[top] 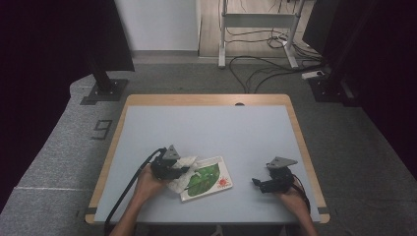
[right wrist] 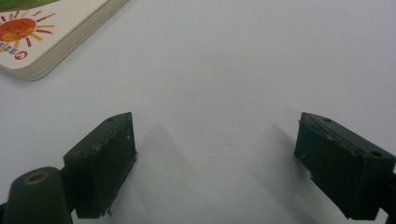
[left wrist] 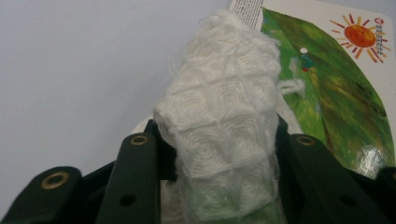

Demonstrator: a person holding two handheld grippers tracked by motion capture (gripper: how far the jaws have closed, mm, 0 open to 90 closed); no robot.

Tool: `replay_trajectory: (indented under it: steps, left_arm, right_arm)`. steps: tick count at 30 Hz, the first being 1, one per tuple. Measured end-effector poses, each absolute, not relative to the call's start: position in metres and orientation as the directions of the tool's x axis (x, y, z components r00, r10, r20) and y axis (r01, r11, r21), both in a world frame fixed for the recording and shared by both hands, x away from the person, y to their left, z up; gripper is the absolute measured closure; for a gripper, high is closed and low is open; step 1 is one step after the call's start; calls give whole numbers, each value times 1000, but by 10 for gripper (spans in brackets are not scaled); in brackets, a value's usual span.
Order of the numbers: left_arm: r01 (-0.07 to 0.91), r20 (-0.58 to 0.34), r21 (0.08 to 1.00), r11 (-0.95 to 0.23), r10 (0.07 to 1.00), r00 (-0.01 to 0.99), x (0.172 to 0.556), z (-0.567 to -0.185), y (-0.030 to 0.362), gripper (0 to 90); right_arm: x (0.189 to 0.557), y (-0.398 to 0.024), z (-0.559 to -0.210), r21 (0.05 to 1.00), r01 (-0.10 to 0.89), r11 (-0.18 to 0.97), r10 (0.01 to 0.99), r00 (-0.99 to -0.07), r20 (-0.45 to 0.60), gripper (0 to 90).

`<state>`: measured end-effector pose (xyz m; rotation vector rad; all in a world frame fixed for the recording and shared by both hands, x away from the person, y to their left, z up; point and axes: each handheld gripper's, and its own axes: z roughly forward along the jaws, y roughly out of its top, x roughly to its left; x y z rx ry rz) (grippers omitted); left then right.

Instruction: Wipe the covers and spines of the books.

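1. Your left gripper (top: 178,170) sits at lower left of the high view, jaws clamped on a wad of white paper towel (left wrist: 224,135).
2. In the left gripper view the towel rises between both jaws at centre frame, its far end over the edge of the board book (left wrist: 345,88) at upper right.
3. Your right gripper (top: 259,184), lower right, holds its jaws wide over the bare table (top: 221,128).

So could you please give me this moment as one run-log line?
left hand-held gripper: shut on white cloth, at book | right hand-held gripper: open, nothing held, over table
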<state>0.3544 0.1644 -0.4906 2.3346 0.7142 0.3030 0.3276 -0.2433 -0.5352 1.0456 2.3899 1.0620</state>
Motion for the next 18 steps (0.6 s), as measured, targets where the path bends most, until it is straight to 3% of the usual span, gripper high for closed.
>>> replay_trajectory:
  steps: [18]
  left_arm:
    - [377,32,653,-657,521,853,373,-492,117,612]
  right_arm:
    - [328,-243,-535,742,491,456,733,-681,0,120]
